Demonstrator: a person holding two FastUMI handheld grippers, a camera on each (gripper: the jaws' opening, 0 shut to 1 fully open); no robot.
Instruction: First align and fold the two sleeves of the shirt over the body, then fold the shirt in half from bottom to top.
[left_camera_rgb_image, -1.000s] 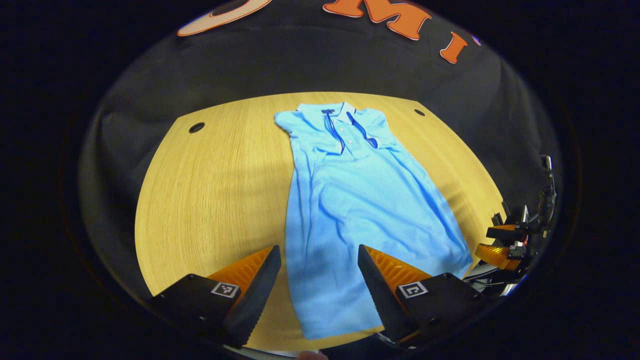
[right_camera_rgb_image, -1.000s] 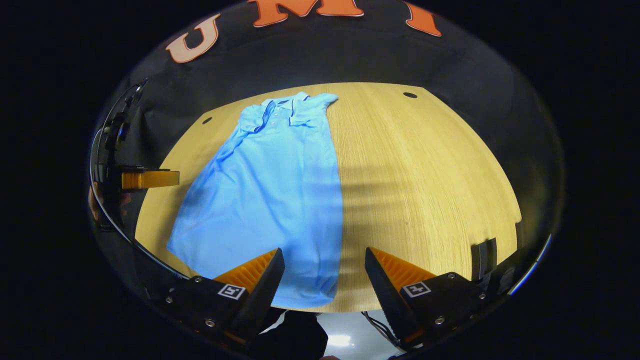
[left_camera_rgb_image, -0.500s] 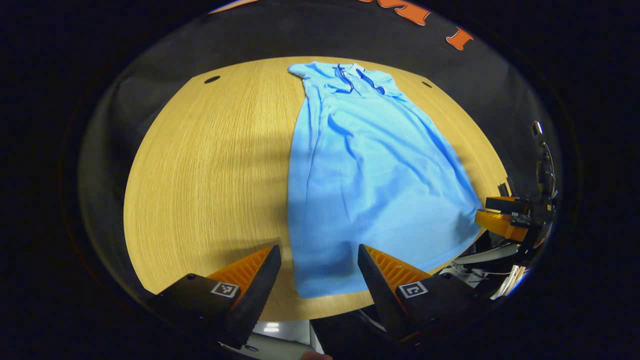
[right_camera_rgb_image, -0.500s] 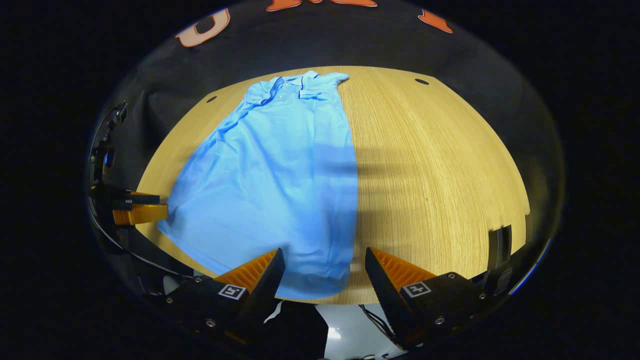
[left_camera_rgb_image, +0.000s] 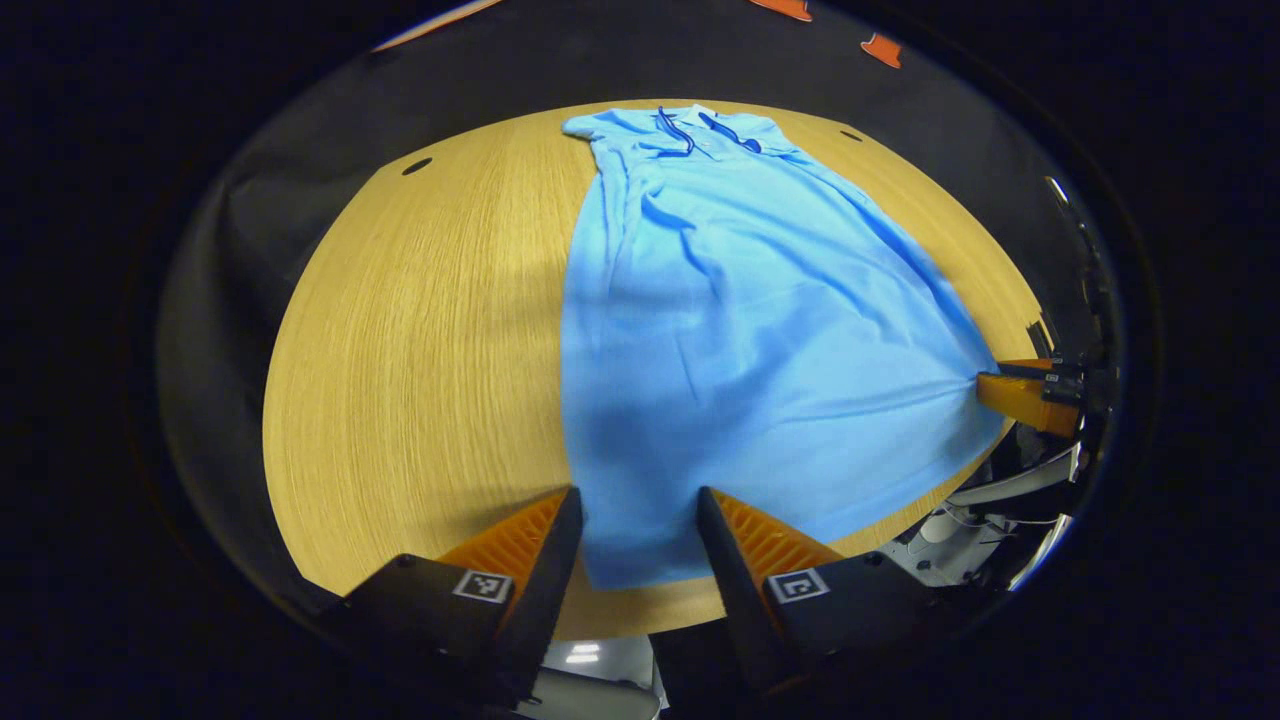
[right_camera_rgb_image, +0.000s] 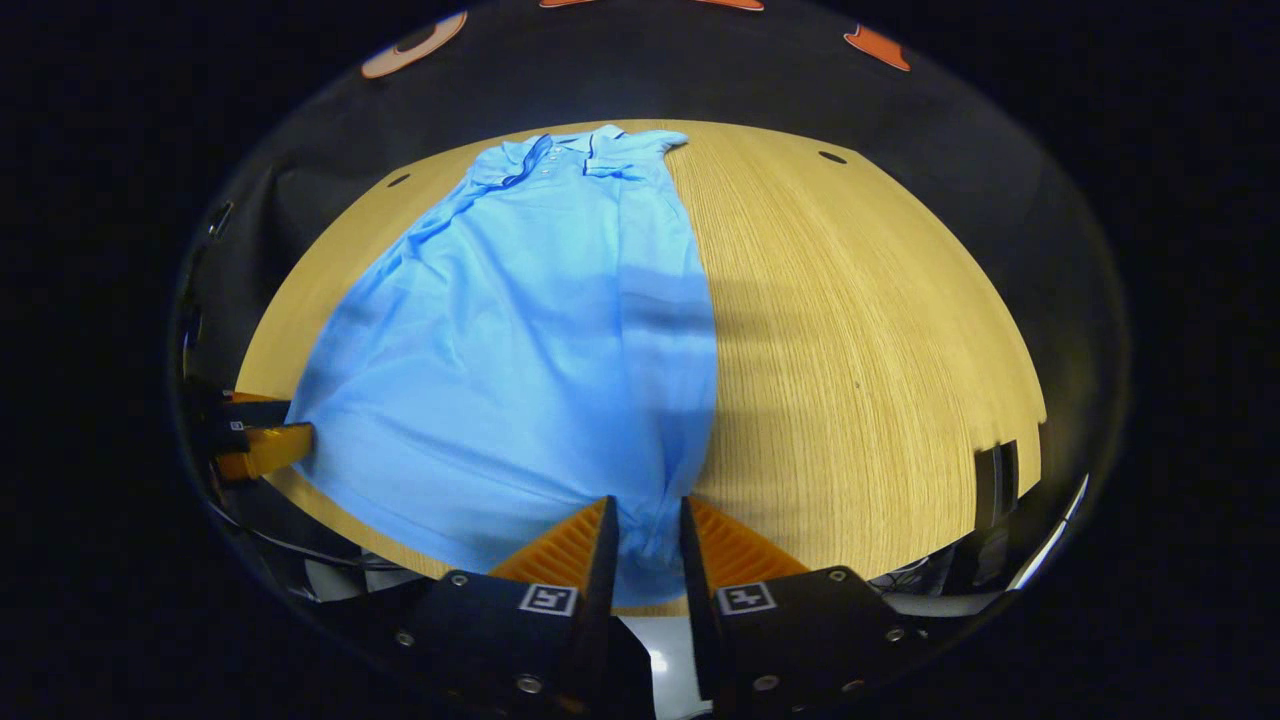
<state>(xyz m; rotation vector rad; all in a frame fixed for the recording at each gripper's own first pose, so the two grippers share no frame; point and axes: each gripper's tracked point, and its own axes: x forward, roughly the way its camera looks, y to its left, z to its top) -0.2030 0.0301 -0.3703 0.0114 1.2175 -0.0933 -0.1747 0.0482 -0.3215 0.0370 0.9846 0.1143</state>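
**Two grippers at the shirt's bottom hem**

One light blue shirt (left_camera_rgb_image: 740, 330) lies flat on the wooden table (left_camera_rgb_image: 420, 340), collar at the far edge and hem toward the near edge, with both short sleeves already folded in over the body. In the left gripper view, the left gripper (left_camera_rgb_image: 632, 520) sits over the hem's near corner; its fingers stand partly apart with the blue cloth running between them, and I cannot tell whether they press on it. In the right gripper view, the right gripper (right_camera_rgb_image: 645, 530) is at the other hem corner, fingers drawn close together with a thin fold of cloth pinched in the narrow gap. Creases in the fabric fan out from that corner across the lower body. Each view also catches the other gripper at the far side of the hem, touching the cloth's edge. The table's far corners each show a small dark hole (left_camera_rgb_image: 416, 166).
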